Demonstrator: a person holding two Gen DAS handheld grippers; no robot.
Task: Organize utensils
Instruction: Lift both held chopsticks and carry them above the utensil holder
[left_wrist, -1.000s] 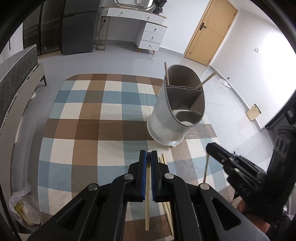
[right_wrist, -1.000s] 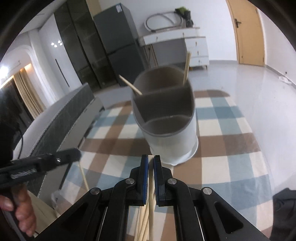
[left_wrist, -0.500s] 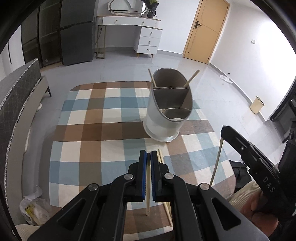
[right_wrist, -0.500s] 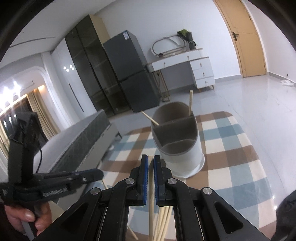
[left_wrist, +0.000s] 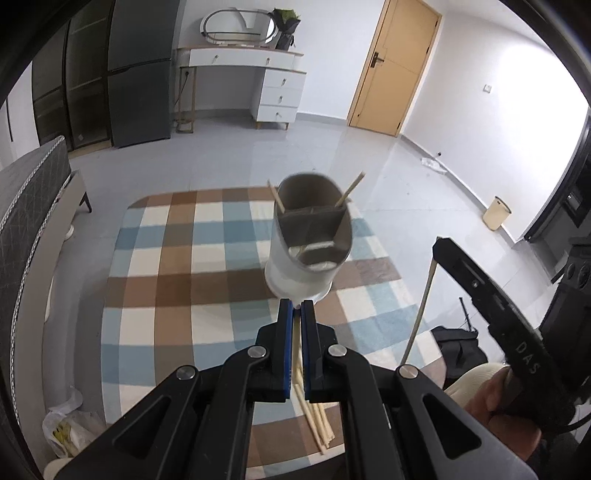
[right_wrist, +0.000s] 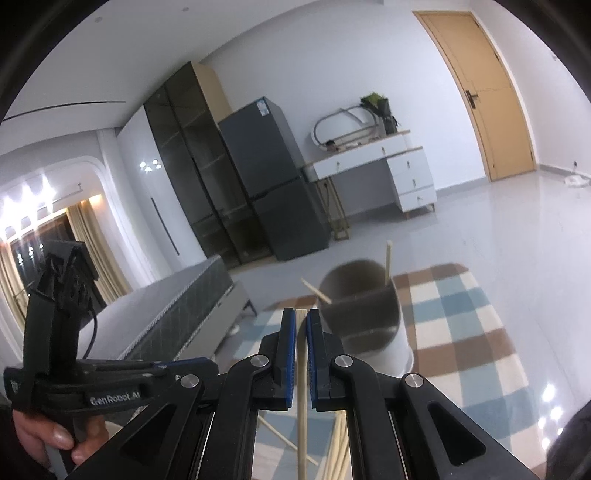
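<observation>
The left gripper (left_wrist: 295, 308) has its blue-padded fingers (left_wrist: 284, 347) clenched on a single pale chopstick (left_wrist: 296, 369), which runs down between the pads and hangs below them over the checked rug (left_wrist: 177, 280). The right gripper (right_wrist: 301, 317) is likewise clenched on a chopstick of its own (right_wrist: 302, 413), seen in the right wrist view as a straight light stick passing between the pads and on toward the bottom edge of the frame; in the left wrist view the same stick (left_wrist: 421, 310) dangles from the tip of the right gripper (left_wrist: 437, 245) off the right edge of the rug. The utensil holder (left_wrist: 308, 240), a white oval tub with a grey divided inside, stands on the rug nearer its far edge than its near one, just beyond the left gripper's fingertips in that view. Two chopsticks already lean in its rear compartment, one slanting out to the left (left_wrist: 276, 197) and one to the right (left_wrist: 351, 190). A loose bundle of chopsticks (left_wrist: 317, 424) lies on the rug near its near edge, under the left gripper. A hand (left_wrist: 495, 402) grips the right tool's handle, and another hand (right_wrist: 48, 439) holds the left one (right_wrist: 181, 365). A crumpled plastic bag (left_wrist: 66, 421) lies on the floor just beside the rug's near left corner.
</observation>
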